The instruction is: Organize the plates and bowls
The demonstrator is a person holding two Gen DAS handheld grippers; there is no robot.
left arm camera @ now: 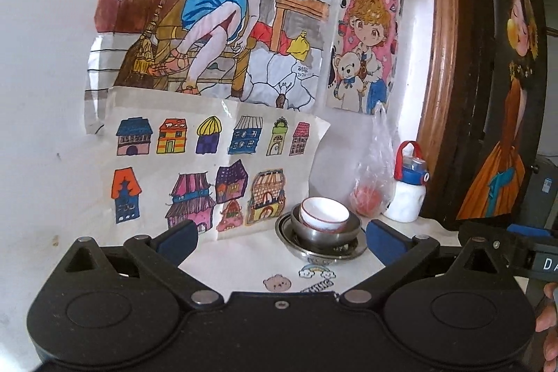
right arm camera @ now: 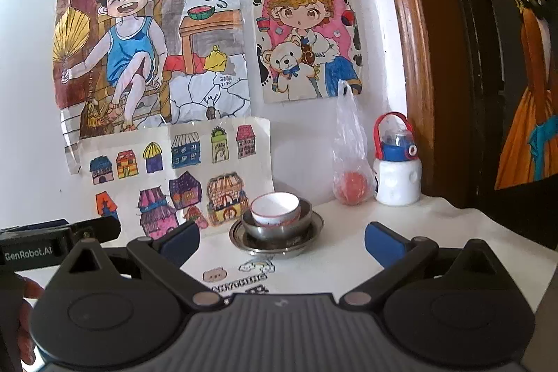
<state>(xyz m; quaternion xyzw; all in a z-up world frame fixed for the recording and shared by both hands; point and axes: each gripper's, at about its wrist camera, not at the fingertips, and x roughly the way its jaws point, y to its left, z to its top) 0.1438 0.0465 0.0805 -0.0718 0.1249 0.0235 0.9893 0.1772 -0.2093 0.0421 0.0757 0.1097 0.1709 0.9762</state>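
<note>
A white bowl with a red rim [left arm camera: 324, 214] [right arm camera: 275, 208] sits tilted inside a steel bowl [left arm camera: 326, 230] [right arm camera: 279, 229], which rests on a steel plate [left arm camera: 321, 250] [right arm camera: 277, 246] by the wall. My left gripper [left arm camera: 280, 239] is open, its blue pads apart, a short way in front of the stack with nothing between them. My right gripper [right arm camera: 282, 241] is open too, held back from the stack and holding nothing. The right gripper's body [left arm camera: 516, 246] shows at the right edge of the left wrist view; the left gripper's body [right arm camera: 52, 239] shows at the left edge of the right wrist view.
A white cloth with cartoon prints [right arm camera: 348, 267] covers the table. Behind the stack stand a clear plastic bag with a red ball [right arm camera: 350, 162] and a white bottle with a blue and red lid [right arm camera: 396, 162]. Drawings hang on the wall [left arm camera: 195, 173]. A wooden frame [right arm camera: 411, 58] rises at right.
</note>
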